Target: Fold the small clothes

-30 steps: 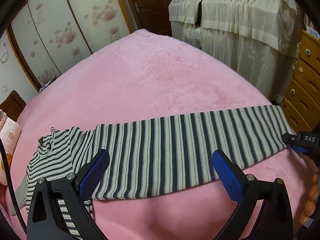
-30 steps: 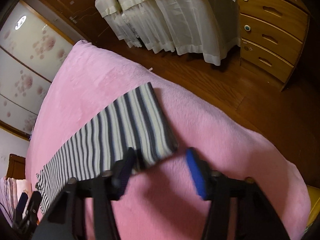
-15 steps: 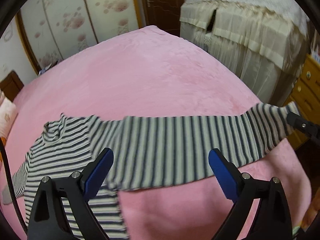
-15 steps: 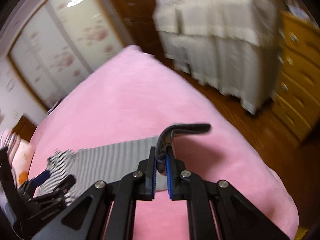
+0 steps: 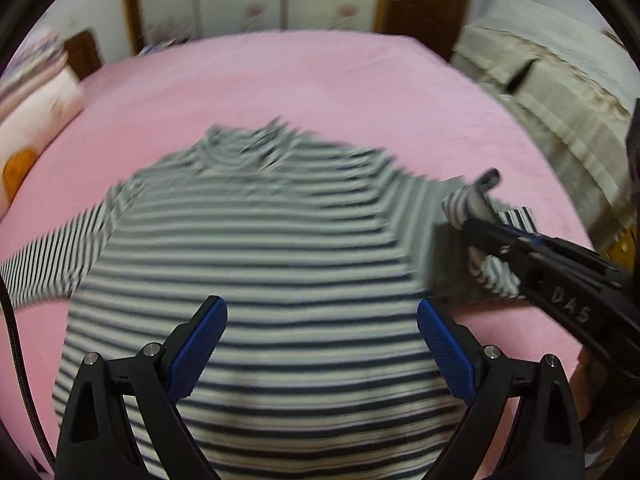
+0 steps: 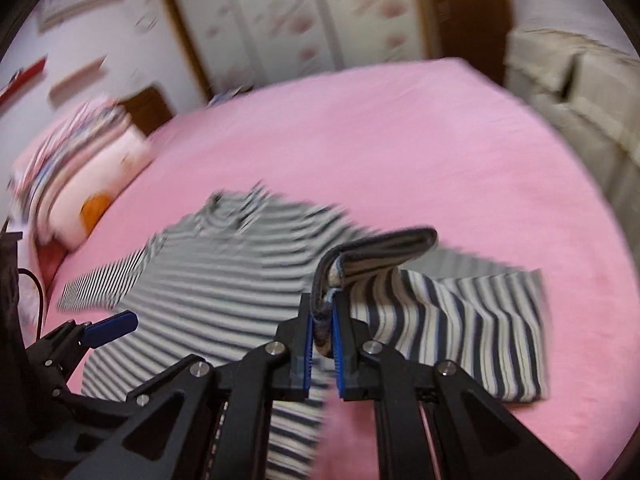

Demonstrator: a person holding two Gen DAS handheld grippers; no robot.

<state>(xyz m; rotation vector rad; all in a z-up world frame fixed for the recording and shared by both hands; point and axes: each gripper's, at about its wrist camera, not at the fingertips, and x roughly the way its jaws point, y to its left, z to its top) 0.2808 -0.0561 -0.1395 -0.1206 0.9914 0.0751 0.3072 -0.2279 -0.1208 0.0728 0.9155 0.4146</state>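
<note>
at the far left a pale cartoon-print pillow (image 5: pixel 36 108) sits at the edge of the pink plush bed cover (image 5: pixel 280 92). next comes the dark-and-cream striped knit top (image 5: pixel 256 280), lying flat on the cover with its collar pointing away from you; one sleeve (image 5: pixel 44 248) stretches straight out to the left, not yet folded.

your left gripper (image 5: pixel 322 344) hovers over the lower middle of the top with its blue pads spread wide and nothing between them; whether it touches the fabric you cannot tell through the blur.

moving right, your right gripper (image 6: pixel 323 334) has its blue pads pressed together on the cuff end of the other sleeve (image 6: pixel 460 320). the pinched cuff curls up above the pads, and the rest of that sleeve drapes down to the cover beside the body of the top, part lifted and part lying on the pink. in the left view that gripper (image 5: pixel 474 226) sits at the right shoulder side of the top, just off its edge.

as a judgement, the fold is at an early stage: the right sleeve looks to be going inward across the chest but is not laid down, the left sleeve is untouched, and the body is fully open, so folding the body is left too.
</note>
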